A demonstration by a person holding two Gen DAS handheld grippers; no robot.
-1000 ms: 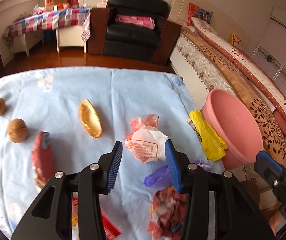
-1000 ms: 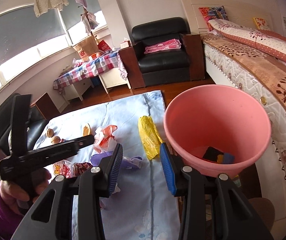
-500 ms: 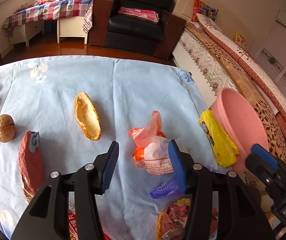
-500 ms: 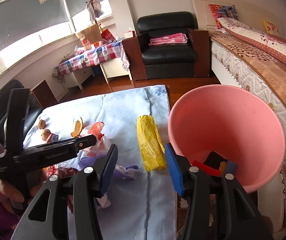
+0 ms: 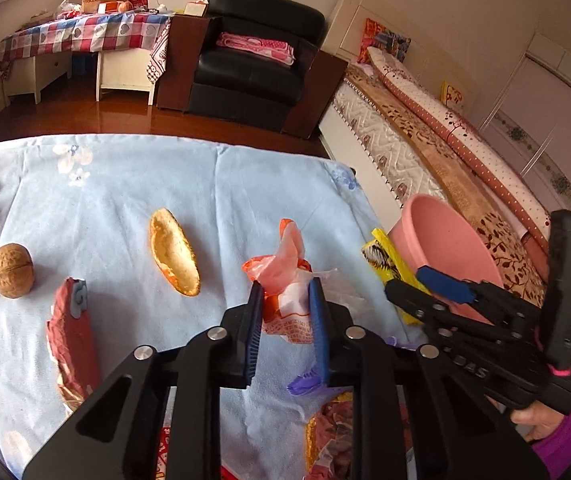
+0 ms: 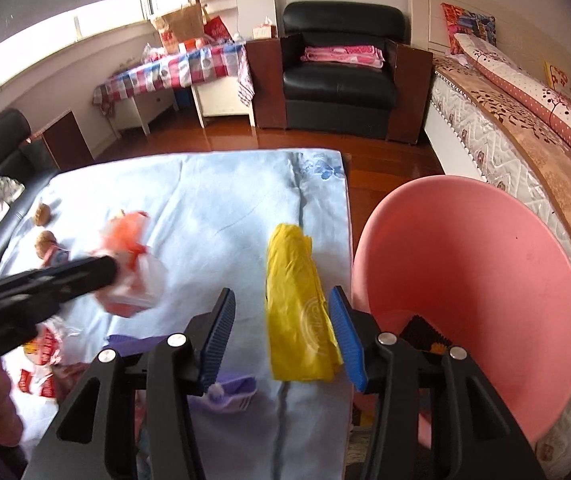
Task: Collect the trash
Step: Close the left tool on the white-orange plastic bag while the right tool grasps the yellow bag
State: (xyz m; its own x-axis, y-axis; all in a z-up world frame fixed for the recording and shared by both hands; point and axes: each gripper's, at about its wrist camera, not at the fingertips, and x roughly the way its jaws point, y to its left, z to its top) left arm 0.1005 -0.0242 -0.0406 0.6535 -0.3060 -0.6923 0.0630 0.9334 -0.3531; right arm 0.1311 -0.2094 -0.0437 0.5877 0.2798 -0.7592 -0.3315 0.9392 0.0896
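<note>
An orange and white plastic bag [image 5: 285, 276] lies crumpled on the light blue tablecloth [image 5: 125, 184]. My left gripper [image 5: 287, 308] is closing on it and both blue pads press its sides. In the right wrist view the same bag [image 6: 129, 264] looks blurred at the tip of the left gripper [image 6: 105, 268]. My right gripper [image 6: 281, 320] is open and straddles a folded yellow bag [image 6: 293, 280] near the table's right edge. Just right of that stands the pink bucket [image 6: 485, 260], with dark scraps at its bottom.
An orange peel [image 5: 173, 256], two walnuts [image 5: 11, 270] and a red wrapper [image 5: 71, 332] lie on the left of the cloth. A purple wrapper [image 5: 303, 380] and a crumpled red and gold one [image 5: 333, 432] lie under the left gripper. A bed runs along the right.
The left gripper's jaws have come together on the orange and white bag. The right gripper has moved left and down, from the bucket's front to over the yellow bag.
</note>
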